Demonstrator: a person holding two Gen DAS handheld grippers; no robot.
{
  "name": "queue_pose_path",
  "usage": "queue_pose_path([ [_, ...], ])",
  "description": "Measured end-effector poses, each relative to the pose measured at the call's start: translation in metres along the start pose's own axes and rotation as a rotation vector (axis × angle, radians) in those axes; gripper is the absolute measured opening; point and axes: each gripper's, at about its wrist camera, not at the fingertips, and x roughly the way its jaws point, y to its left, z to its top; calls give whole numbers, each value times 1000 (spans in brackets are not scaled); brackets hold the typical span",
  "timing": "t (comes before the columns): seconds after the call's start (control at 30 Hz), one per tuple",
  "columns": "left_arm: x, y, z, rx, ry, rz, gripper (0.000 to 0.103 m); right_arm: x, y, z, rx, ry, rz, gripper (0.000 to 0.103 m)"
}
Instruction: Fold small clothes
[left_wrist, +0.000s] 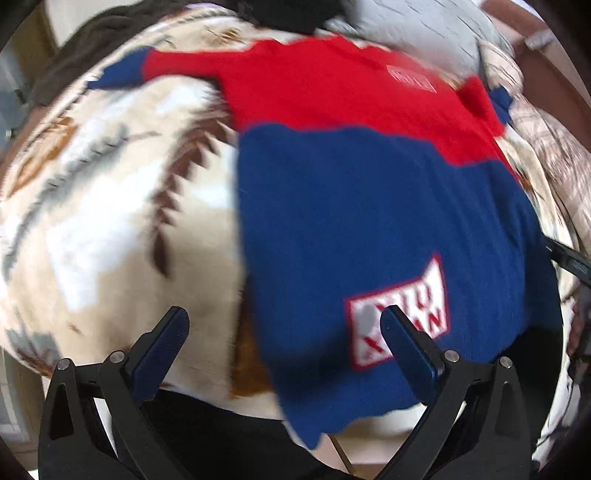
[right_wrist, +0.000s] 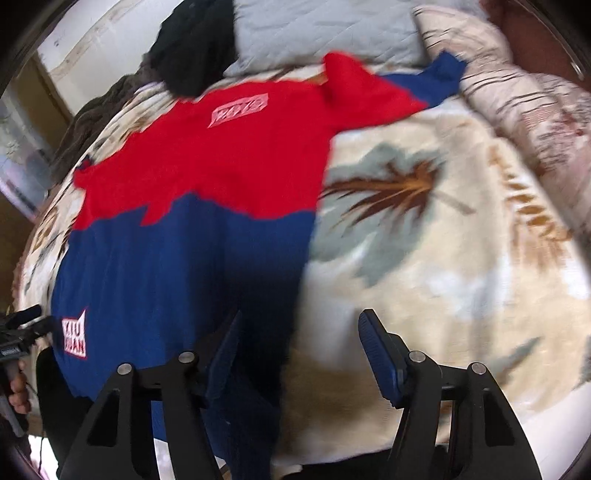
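a red and navy sweater (left_wrist: 369, 177) lies spread flat, front up, on a cream blanket printed with brown and grey leaves (left_wrist: 122, 206), which covers a bed. in the left wrist view the garment fills the centre and the 3 o'clock side: red chest and sleeves toward 12 o'clock, navy lower body toward 6 o'clock. a white patch with red lettering (left_wrist: 399, 314) sits on the navy part near the hem, and a smaller pale patch (left_wrist: 412, 78) sits on the red chest. one sleeve, red with a navy cuff, stretches toward 10 o'clock; the other runs toward 2 o'clock.

the left gripper (left_wrist: 284, 317) stands with its jaws wide apart and nothing between the pads. one finger is over the blanket at 7 o'clock, the other over the white patch; the garment's side edge runs between them. whether the fingertips touch the cloth cannot be told through the blur.

in the right wrist view the right gripper (right_wrist: 299, 321) is open about halfway and holds nothing. its 7 o'clock finger is over the navy cloth, its 5 o'clock finger over the blanket, with the garment's other side edge between them.

a grey quilted pillow (right_wrist: 325, 29) and a dark heap of fabric (right_wrist: 195, 40) lie at 12 o'clock, beyond the collar. a hand on a grip (right_wrist: 16, 384) shows at 8 o'clock.
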Motion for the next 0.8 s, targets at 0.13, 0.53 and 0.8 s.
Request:
queue_pose_path([
  [0.13,-3,-17,-2,62,-26,-1,43,2,18,-3,-103,-39,12,9],
  [0.53,-14,9,2,1,3,-72,11,-39,-57,-3,92,-109,62,9],
  [0.8,-7,-13,-6,46,4,-75,14,-23,-57,-35,128,-29,192,4],
])
